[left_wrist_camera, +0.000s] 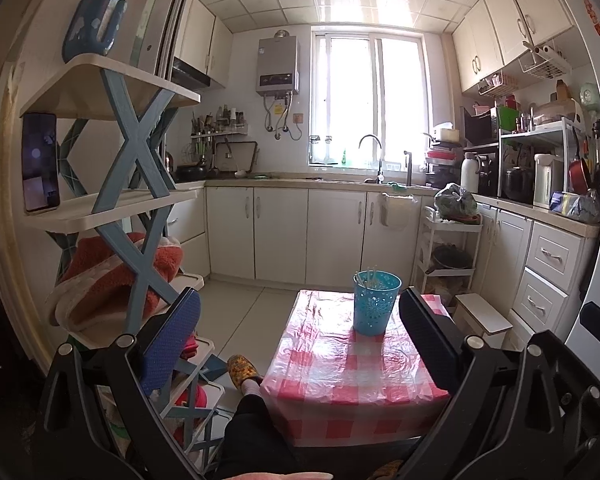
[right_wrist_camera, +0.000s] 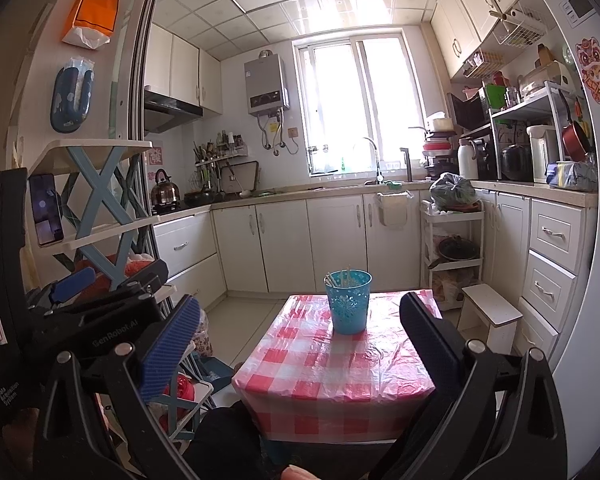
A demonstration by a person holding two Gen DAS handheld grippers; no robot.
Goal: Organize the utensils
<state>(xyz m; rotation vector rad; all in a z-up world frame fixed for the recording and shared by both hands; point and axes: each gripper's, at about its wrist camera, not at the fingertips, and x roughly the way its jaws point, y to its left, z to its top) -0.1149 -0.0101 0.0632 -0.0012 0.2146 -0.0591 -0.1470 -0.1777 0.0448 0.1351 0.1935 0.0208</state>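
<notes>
Both tongs gape wide and hold nothing: left tongs (left_wrist_camera: 300,332), right tongs (right_wrist_camera: 300,332), each raised above the near edge of the desk (left_wrist_camera: 340,396), well short of the cup. In the right wrist view the left tongs (right_wrist_camera: 112,284) also show off to the left of the cup, over the shelf rack (right_wrist_camera: 100,196).

Landmark: the blue cup (left_wrist_camera: 376,304), standing upright toward the far end of the desk. The utensils (left_wrist_camera: 367,276), thin pale sticks, probably chopsticks, already stand inside it, leaning toward its left rim. I see no loose ones on the desk around it.

Risks, biggest first:
- Desk is small and skinned in a loose, wrinkled plastic checked cover (right_wrist_camera: 332,364). Any drag from a finger likely pulls the cover, and the cup goes with it.
- Cup looks light and tall for its base. A sideways bump at the rim probably tips it, and the floor is right behind it.
- Sticks are thin and bunched. A wide bite may catch several at once, or lever the cup over on lift-out.
- Window glare behind the cup washes out the stick tips, so their count and exact lean are hard to read.
</notes>
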